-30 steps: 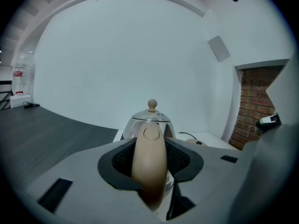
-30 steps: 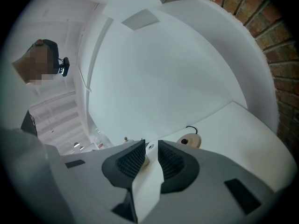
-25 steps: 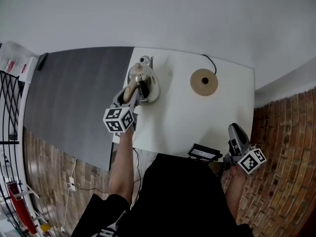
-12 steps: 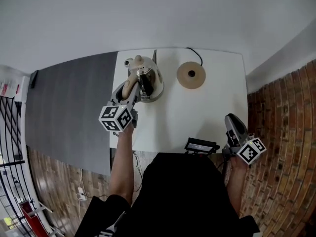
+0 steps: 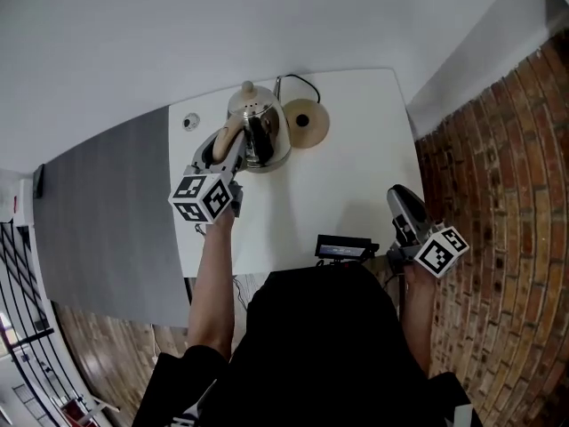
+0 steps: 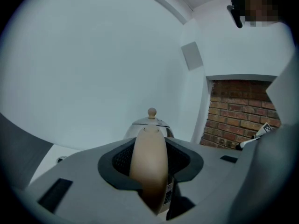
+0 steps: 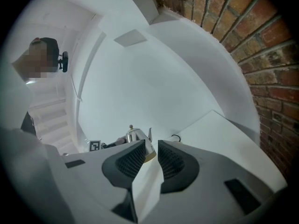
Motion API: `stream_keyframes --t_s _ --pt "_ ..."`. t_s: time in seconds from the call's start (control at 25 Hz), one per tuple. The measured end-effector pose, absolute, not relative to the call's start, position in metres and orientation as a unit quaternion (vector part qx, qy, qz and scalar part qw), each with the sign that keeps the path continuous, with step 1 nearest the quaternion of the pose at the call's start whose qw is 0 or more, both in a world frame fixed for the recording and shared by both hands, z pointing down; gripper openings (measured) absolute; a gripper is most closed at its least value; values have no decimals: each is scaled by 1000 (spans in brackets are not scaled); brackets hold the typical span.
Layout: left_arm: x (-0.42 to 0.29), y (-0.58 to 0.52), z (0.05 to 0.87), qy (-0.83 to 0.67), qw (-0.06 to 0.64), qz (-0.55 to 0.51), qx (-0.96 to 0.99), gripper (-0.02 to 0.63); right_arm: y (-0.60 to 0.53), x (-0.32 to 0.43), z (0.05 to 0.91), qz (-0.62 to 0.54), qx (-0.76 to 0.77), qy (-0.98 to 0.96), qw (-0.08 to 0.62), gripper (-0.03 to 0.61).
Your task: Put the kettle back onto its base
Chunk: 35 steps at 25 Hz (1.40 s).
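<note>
head view: white table [image 5: 356, 181] under kettle [image 5: 260, 136], brickwork [image 5: 507, 149] alongside

Room: plain white wall [image 5: 178, 25] fills the top of the head view, evenly lit, no hard shadows. White rectangular table [image 5: 356, 167] sits mid-frame, pushed up against it. Brick wall [image 5: 507, 167] runs down the right edge, with a white wall section [image 5: 480, 43] at upper right. Grey mat [image 5: 98, 203] left of the table, brown plank-pattern floor [image 5: 107, 345] at lower left. Black wire grid [image 5: 13, 274] on the left edge. Left gripper view: grey square panel [image 6: 192, 55] on the white wall, brick recess [image 6: 238, 115] under a white ledge, right of centre. Right gripper view: white steps [image 7: 51, 120] at left.
</note>
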<state>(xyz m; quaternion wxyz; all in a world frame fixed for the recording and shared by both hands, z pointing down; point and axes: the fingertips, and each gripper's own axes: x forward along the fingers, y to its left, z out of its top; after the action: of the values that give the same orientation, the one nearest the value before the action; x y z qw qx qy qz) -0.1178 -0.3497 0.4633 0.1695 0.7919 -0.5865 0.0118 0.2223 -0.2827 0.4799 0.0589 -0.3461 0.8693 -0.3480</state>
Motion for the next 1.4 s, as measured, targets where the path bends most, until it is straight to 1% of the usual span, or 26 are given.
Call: stream_keyframes --t_s 0.24,0.52,1.12,1.4 --pt "-82 -369 463 -560 177 2 809 160 -277 238 484 -350 -362 862 61 85" --pt "-60 -395 463 -538 182 -1 823 160 -279 248 480 -344 -374 859 64 86" --pt "-54 -462 465 -531 187 0 826 160 -275 265 487 -347 -401 845 67 86" --pt "-48 -487 481 -535 198 12 821 160 -274 269 487 -345 -409 842 67 85"
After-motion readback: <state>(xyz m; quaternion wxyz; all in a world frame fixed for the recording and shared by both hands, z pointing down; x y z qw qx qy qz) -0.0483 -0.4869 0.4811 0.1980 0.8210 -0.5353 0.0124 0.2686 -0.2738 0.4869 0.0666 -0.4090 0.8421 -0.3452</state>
